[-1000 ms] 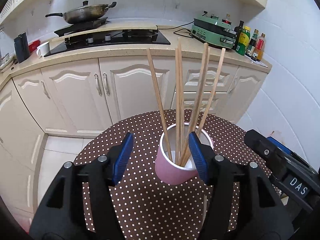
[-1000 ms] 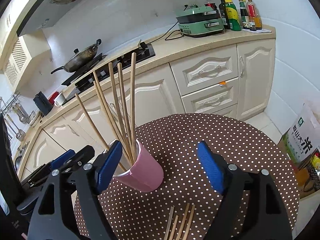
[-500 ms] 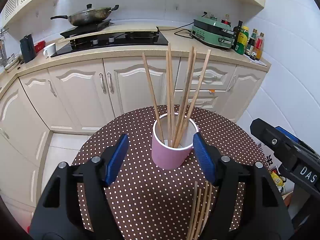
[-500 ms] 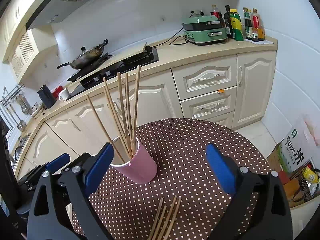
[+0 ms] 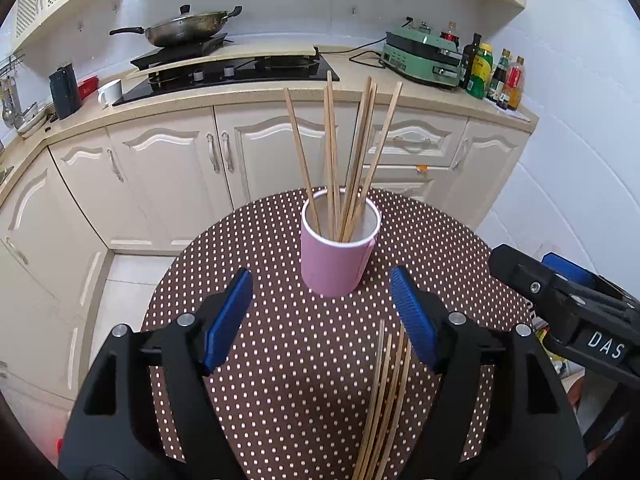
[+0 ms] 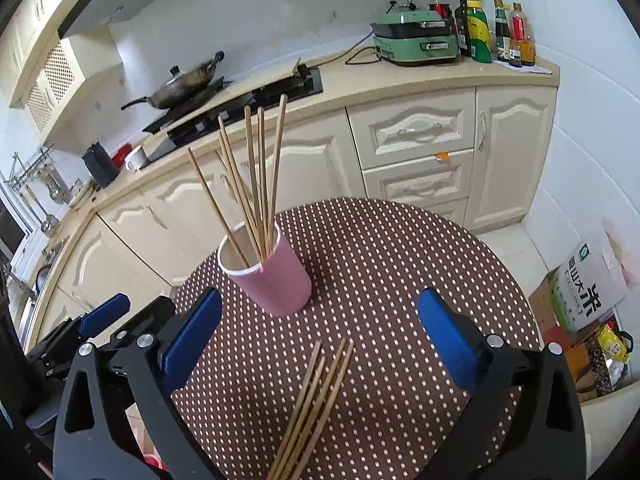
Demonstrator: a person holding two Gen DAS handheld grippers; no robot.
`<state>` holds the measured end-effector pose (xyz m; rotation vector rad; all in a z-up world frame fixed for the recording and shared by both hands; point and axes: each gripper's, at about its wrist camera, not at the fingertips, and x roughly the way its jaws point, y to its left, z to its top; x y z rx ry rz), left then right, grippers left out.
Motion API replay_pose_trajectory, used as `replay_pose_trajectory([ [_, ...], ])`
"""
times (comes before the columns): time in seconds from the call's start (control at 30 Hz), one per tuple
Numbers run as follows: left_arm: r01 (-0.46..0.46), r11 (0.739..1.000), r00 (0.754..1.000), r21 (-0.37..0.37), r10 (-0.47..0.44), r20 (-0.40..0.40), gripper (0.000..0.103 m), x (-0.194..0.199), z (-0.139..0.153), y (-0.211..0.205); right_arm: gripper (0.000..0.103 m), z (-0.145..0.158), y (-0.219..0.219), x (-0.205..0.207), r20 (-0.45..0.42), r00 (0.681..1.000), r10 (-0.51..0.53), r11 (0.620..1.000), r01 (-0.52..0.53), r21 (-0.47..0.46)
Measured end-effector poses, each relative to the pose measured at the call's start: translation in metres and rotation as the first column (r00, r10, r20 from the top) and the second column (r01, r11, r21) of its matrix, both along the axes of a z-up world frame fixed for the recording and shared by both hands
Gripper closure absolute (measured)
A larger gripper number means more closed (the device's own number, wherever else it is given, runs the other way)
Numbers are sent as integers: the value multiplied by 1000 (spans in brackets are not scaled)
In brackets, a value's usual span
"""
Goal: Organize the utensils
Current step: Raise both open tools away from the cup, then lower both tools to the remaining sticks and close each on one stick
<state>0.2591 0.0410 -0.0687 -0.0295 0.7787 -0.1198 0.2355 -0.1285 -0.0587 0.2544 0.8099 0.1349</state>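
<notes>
Several wooden chopsticks [image 5: 344, 168] stand in the pink cup [image 5: 338, 258], leaning apart so their tips fan out above the rim; in the right wrist view I count about six. The cup stands upright on the round table [image 5: 280, 360] with its brown polka-dot cloth, toward the far edge, the side nearest the kitchen cabinets [image 5: 168, 176].

A second bunch, the loose chopsticks [image 6: 316, 396], lies flat on the cloth toward the near edge, tips pointing roughly at the cup but well apart from it.

My left gripper [image 5: 322, 320] is spread wide and holds nothing; the cup sits just beyond the gap between its blue pads [image 5: 228, 320], touching neither. The loose bunch runs beneath its right-hand finger. My right gripper [image 6: 320, 336] is likewise released and empty, hovering over the near side of the table with the loose bunch's tips between its fingers.

A second ago my left pads flanked the cup closely, at rim level. I have since pulled that gripper back and up, so the cup now stands free ahead of it and the flat bunch has come into its view. My right gripper has also backed away, and more of the flat bunch shows. The cup and its contents have stayed put.
</notes>
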Motion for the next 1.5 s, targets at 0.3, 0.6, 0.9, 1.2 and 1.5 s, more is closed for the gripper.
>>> replay_pose_trajectory([
  [0.3,23,999,997,31,-21,-78,31,-16,-24,0,8,-18,-2,-14,-77,997,-5,1000,4,-16],
  [0.6,68,995,981,76,-53,-188,31,-22,-60,0,8,-49,-4,-23,-172,985,-25,999,21,-28],
  [0.9,110,990,956,86,-82,-283,31,-23,-93,1,8,-91,1,-26,-313,949,-47,998,36,-42],
  [1.2,153,985,932,80,-117,-342,31,-16,-111,1,8,-129,8,-29,-433,898,-73,996,44,-75],
  [1.5,180,981,914,73,-140,-380,31,-9,-126,5,8,-148,19,-30,-488,868,-87,995,54,-81],
])
